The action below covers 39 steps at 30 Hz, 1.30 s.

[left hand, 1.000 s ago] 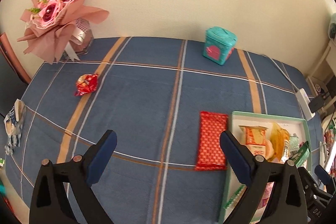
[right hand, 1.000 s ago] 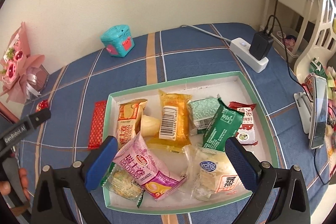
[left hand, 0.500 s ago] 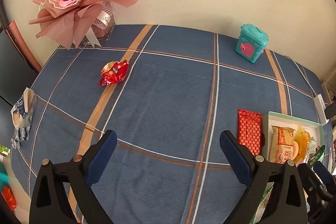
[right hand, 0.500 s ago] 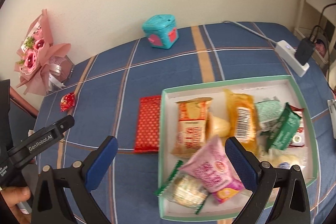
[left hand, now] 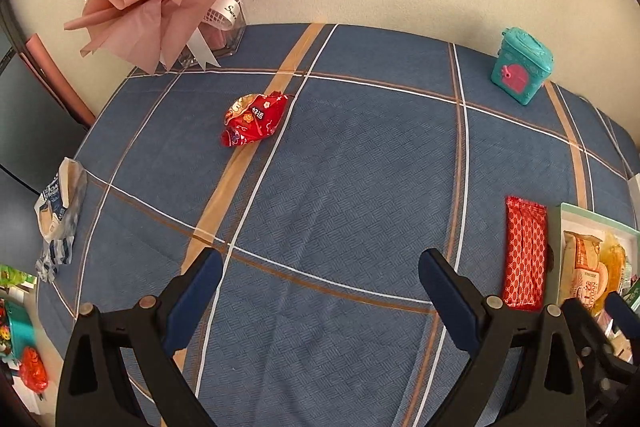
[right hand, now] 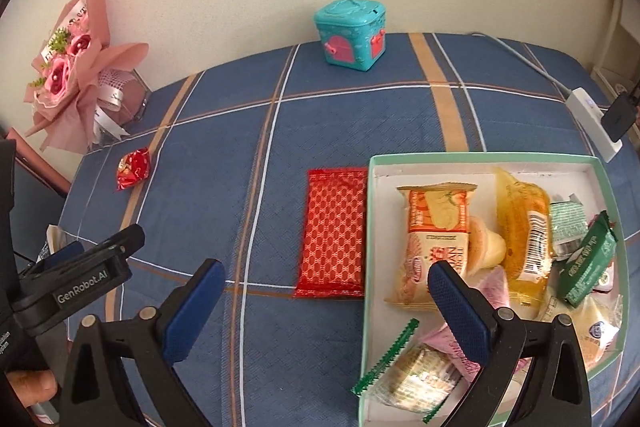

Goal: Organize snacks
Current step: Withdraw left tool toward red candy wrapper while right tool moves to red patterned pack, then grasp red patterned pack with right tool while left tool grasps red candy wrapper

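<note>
Both tongs apart, empty: left tongs (left hand: pixel 318 291) aimed at far red candy (left hand: pixel 255 119); right tongs (right hand: pixel 326 301) near flat red pack (right hand: pixel 334 233), touching tray (right hand: pixel 370 227) w/ most snacks, still outside.

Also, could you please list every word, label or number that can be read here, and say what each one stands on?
"GenRobot.AI": on the left gripper body, seen from the right wrist.
"Swe...": cut off, on the bouquet's white ribbon.
Orange cracker pack: print too blurred to read.
Red crumpled snack: characters too small.
Yellow pack: barcode only, digits unreadable.
Green wrapper: unreadable.
</note>
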Each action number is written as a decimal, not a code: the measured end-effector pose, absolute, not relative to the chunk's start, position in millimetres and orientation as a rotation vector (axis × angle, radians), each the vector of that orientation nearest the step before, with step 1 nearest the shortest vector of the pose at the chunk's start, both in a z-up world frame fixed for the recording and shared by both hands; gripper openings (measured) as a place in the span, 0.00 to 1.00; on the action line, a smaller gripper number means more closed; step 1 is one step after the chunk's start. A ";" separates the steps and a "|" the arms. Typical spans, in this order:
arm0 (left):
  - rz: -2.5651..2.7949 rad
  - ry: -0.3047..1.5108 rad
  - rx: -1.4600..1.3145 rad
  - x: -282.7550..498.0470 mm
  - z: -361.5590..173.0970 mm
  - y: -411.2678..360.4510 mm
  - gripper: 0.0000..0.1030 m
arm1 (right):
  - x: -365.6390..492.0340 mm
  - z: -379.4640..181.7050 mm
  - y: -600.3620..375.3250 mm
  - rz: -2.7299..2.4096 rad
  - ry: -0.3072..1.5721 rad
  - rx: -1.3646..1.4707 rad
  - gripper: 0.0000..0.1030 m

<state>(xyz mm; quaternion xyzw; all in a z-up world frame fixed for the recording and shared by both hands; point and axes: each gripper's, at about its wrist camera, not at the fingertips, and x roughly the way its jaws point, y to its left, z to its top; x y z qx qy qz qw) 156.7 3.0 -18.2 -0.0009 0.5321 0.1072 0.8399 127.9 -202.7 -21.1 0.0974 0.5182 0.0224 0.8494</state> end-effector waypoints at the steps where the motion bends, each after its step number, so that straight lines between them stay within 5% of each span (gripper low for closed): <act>1: 0.225 1.125 -0.005 157.4 -18.3 3.6 0.96 | 129.5 -22.7 -200.5 0.049 1.096 0.198 0.99; 6: 0.217 1.131 -0.007 159.9 -20.8 3.5 0.96 | 133.9 -30.2 -193.7 0.042 1.118 0.176 0.96; 14: 0.207 1.142 -0.030 162.0 -24.7 8.2 0.96 | 142.9 -38.5 -191.1 0.085 1.146 0.187 0.68; 22: 0.202 1.145 -0.069 165.2 -27.7 16.2 0.95 | 158.3 -50.9 -188.8 0.089 1.175 0.188 0.57; 39: 0.211 1.143 -0.083 172.6 -30.7 24.9 0.96 | 175.4 -80.4 -160.0 -0.085 1.254 0.005 0.54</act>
